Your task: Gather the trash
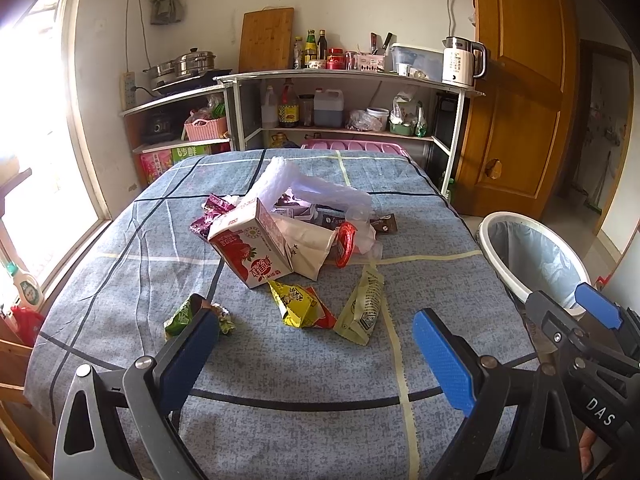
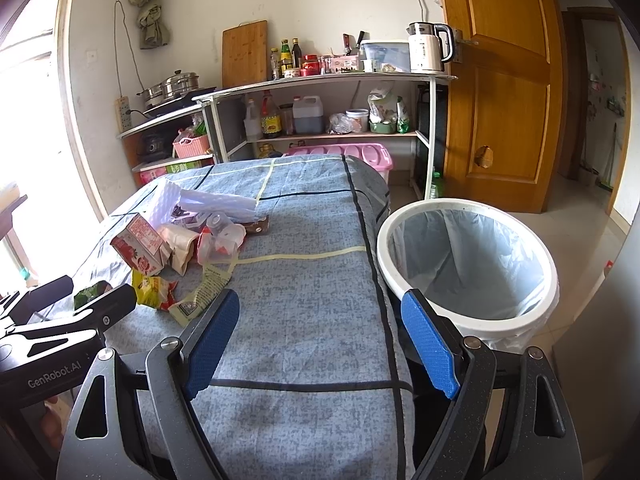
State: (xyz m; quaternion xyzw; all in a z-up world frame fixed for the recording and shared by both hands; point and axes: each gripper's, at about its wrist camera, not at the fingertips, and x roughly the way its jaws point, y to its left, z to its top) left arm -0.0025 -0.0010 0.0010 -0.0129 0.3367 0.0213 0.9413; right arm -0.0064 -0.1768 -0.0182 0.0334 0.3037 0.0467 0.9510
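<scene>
at twelve o'clock of your left gripper (image 1: 316, 344), trash pile (image 1: 288, 236) is waiting; both grippers are hovering spread, empty; next, you're pinching green wrapper (image 1: 188, 314).

The left gripper (image 1: 316, 354) partly hides the green wrapper (image 1: 188, 314).

A lived-in home kitchen. At twelve o'clock a metal shelf unit (image 1: 352, 80) carries sauce bottles (image 1: 316, 46), an electric kettle (image 1: 462, 60) and a leaning cutting board (image 1: 266, 40); at ten o'clock steel pots (image 1: 184, 65) sit on a cooktop. A wooden door (image 1: 516, 80) stands at two o'clock.
</scene>
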